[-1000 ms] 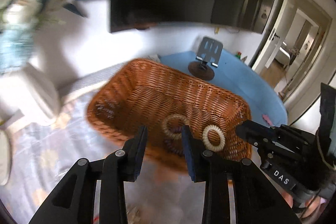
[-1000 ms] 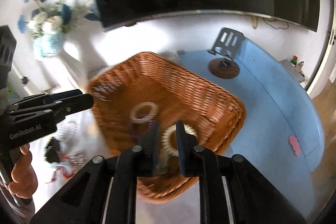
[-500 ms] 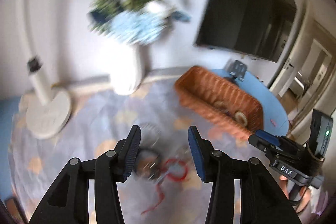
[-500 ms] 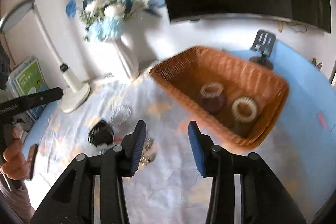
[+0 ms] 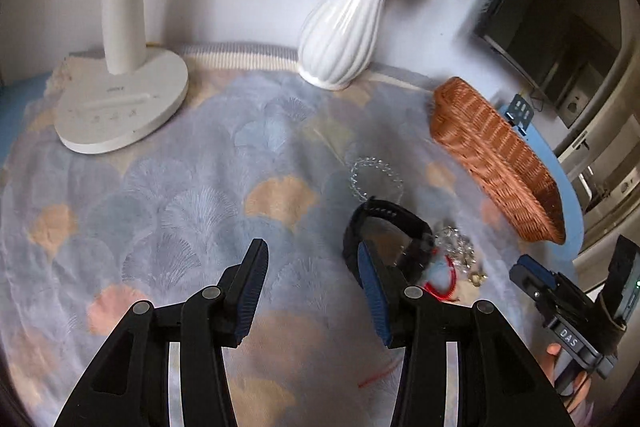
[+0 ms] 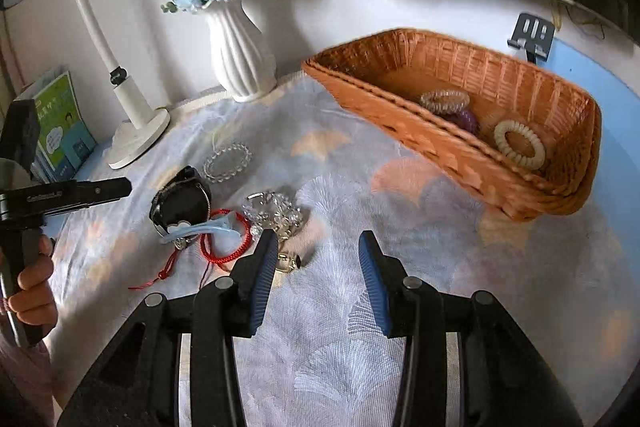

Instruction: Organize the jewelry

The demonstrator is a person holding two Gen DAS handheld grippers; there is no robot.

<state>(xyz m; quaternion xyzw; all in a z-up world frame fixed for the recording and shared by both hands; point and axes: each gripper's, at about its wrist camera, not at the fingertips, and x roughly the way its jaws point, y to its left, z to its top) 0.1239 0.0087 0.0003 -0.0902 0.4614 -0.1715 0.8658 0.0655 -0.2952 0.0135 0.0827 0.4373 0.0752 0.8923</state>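
A pile of jewelry lies on the patterned cloth: a black watch, a clear bead bracelet, a red cord bracelet, a pale blue hair clip and a silver chain heap. The wicker basket holds a cream coil ring, a clear coil ring and a purple one. My right gripper is open and empty, just right of the pile. My left gripper is open and empty, its right finger over the watch. The bead bracelet lies beyond it.
A white vase with blue flowers and a white desk lamp stand at the back of the cloth. A phone stand sits behind the basket on the blue table. Books lean at far left.
Both grippers have swung away from the basket and down toward the jewelry pile on the cloth. The right gripper, nearly shut over the basket a second ago, has opened; a cream ring lies in the basket.
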